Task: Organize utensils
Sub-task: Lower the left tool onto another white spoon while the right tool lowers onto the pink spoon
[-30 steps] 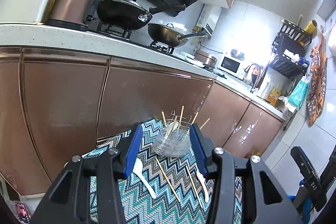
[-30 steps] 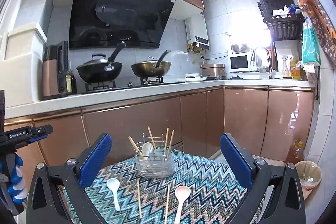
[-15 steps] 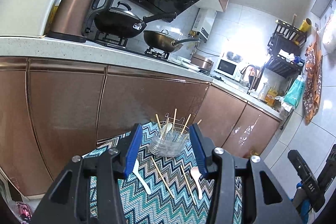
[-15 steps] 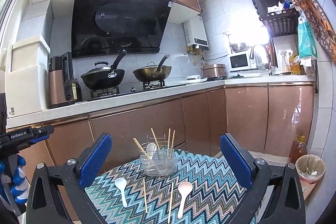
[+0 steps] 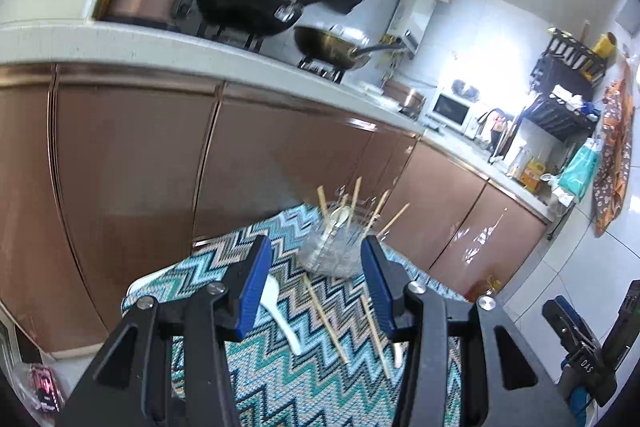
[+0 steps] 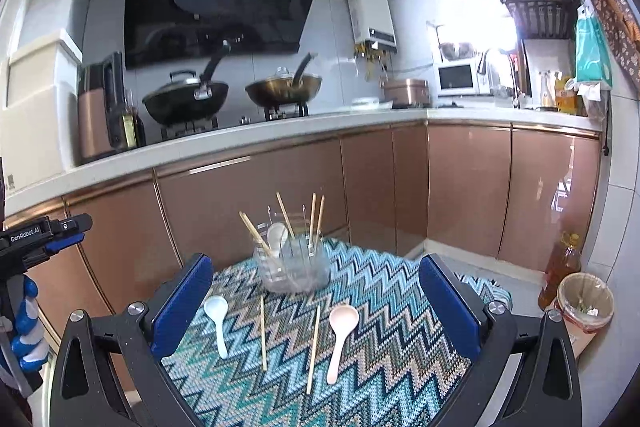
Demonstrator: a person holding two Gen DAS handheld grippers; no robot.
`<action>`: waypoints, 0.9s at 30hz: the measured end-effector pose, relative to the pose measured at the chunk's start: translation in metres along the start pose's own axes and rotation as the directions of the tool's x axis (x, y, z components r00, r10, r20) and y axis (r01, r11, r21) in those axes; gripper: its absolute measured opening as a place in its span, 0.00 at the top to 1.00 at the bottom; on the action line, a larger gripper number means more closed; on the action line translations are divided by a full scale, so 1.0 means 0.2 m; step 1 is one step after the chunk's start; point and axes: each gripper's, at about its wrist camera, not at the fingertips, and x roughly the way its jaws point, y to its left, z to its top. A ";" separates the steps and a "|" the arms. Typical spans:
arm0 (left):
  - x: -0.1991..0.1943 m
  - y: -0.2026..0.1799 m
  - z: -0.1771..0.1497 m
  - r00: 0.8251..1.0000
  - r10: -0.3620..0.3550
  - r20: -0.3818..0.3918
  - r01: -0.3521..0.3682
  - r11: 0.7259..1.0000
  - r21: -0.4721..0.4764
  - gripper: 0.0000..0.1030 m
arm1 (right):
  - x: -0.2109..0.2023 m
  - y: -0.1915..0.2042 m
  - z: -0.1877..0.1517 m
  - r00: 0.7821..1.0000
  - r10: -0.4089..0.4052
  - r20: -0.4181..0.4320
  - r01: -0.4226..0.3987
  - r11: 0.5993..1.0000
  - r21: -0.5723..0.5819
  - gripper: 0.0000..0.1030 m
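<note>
- Woven zigzag cloth (image 6: pixel 372 311), matt, rough.
- Clear glossy holder (image 6: pixel 294 267) at 12 o'clock.
- Wooden chopsticks (image 6: pixel 314 347); smooth plastic spoons (image 6: pixel 340 335).
- Cabinet fronts (image 6: pixel 468 187) glossy.

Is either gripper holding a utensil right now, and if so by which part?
Nothing is held. The left gripper and right gripper are both open and empty above the mat.

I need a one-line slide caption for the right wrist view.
Open right gripper above two spoons and two chopsticks before a utensil holder.
</note>
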 end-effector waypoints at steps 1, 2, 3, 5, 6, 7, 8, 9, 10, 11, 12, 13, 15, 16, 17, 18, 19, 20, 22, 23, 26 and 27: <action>0.03 0.03 0.00 1.000 0.005 -0.015 -0.005 1.000 -0.007 0.57 | 0.03 0.00 -0.01 1.000 -0.002 -0.015 0.002 1.000 -0.004 0.00; 0.06 0.06 0.00 0.999 0.011 -0.034 -0.011 1.000 -0.017 0.57 | 0.05 -0.01 -0.01 1.000 -0.006 -0.027 0.006 1.000 -0.008 0.00; 0.08 0.09 0.00 0.999 0.014 -0.048 -0.015 1.000 -0.024 0.57 | 0.06 -0.01 -0.01 0.999 -0.009 -0.038 0.009 1.000 -0.010 0.00; 0.15 0.15 -0.01 0.996 0.018 -0.091 -0.022 0.999 -0.047 0.57 | 0.10 -0.03 -0.02 0.998 -0.008 -0.057 0.007 1.000 -0.007 0.00; 0.18 0.18 -0.02 0.994 0.018 -0.111 -0.024 0.998 -0.054 0.57 | 0.13 -0.04 -0.04 0.997 -0.006 -0.075 0.006 1.000 -0.001 0.00; 0.21 0.19 -0.03 0.992 0.019 -0.126 -0.027 0.998 -0.058 0.57 | 0.15 -0.05 -0.05 0.996 -0.006 -0.088 0.007 1.000 0.001 0.00; 0.24 0.21 -0.04 0.989 0.019 -0.148 -0.029 0.998 -0.064 0.57 | 0.18 -0.05 -0.06 0.995 -0.007 -0.101 0.008 1.000 0.003 0.00; 0.28 0.23 -0.06 0.984 0.016 -0.175 -0.028 0.997 -0.070 0.57 | 0.21 -0.07 -0.07 0.993 -0.007 -0.122 0.008 1.000 0.007 0.00; 0.31 0.24 -0.07 0.981 0.014 -0.195 -0.028 0.997 -0.072 0.57 | 0.24 -0.07 -0.08 0.991 -0.005 -0.136 0.006 1.000 0.010 0.00; 0.35 0.25 -0.08 0.975 0.010 -0.221 -0.028 0.997 -0.075 0.57 | 0.26 -0.08 -0.10 0.989 -0.001 -0.149 0.003 1.000 0.014 0.00; 0.39 0.26 -0.10 0.970 0.007 -0.241 -0.026 0.997 -0.077 0.57 | 0.30 -0.09 -0.11 0.985 0.008 -0.170 -0.004 1.000 0.021 0.00; 0.42 0.27 -0.11 0.966 0.003 -0.260 -0.024 0.997 -0.080 0.57 | 0.33 -0.10 -0.12 0.983 0.014 -0.184 -0.009 1.000 0.027 0.00; 0.50 0.28 -0.14 0.954 0.000 -0.300 -0.026 0.996 -0.081 0.57 | 0.39 -0.13 -0.15 0.975 0.027 -0.221 -0.018 0.999 0.042 0.00; 0.53 0.28 -0.16 0.950 0.002 -0.313 -0.027 0.997 -0.078 0.57 | 0.41 -0.14 -0.16 0.972 0.030 -0.232 -0.020 0.999 0.047 0.00; 0.57 0.28 -0.17 0.944 0.004 -0.330 -0.030 0.997 -0.073 0.57 | 0.43 -0.16 -0.17 0.969 0.036 -0.246 -0.023 0.998 0.055 0.00; 0.60 0.28 -0.18 0.940 0.007 -0.342 -0.033 0.997 -0.070 0.57 | 0.46 -0.17 -0.19 0.965 0.040 -0.259 -0.024 0.998 0.063 0.00; 0.64 0.29 -0.19 0.935 0.009 -0.355 -0.036 0.997 -0.069 0.57 | 0.49 -0.20 -0.20 0.961 0.043 -0.273 -0.024 0.997 0.072 0.01; 0.67 0.29 -0.20 0.930 0.011 -0.368 -0.039 0.997 -0.070 0.57 | 0.51 -0.21 -0.21 0.958 0.045 -0.283 -0.023 0.997 0.080 0.04; 0.73 0.31 -0.22 0.922 0.009 -0.388 -0.041 0.996 -0.074 0.57 | 0.57 -0.26 -0.24 0.948 0.058 -0.312 -0.027 0.994 0.103 0.09; 0.76 0.32 -0.23 0.917 0.009 -0.399 -0.042 0.996 -0.075 0.57 | 0.59 -0.28 -0.26 0.943 0.067 -0.325 -0.031 0.993 0.114 0.14; 0.88 0.34 -0.26 0.900 0.004 -0.435 -0.038 0.997 -0.071 0.57 | 0.69 -0.35 -0.29 0.924 0.096 -0.370 -0.047 0.989 0.139 0.27; 0.90 0.34 -0.26 0.897 0.002 -0.443 -0.038 0.997 -0.071 0.57 | 0.74 -0.37 -0.31 0.914 0.113 -0.390 -0.057 0.987 0.151 0.29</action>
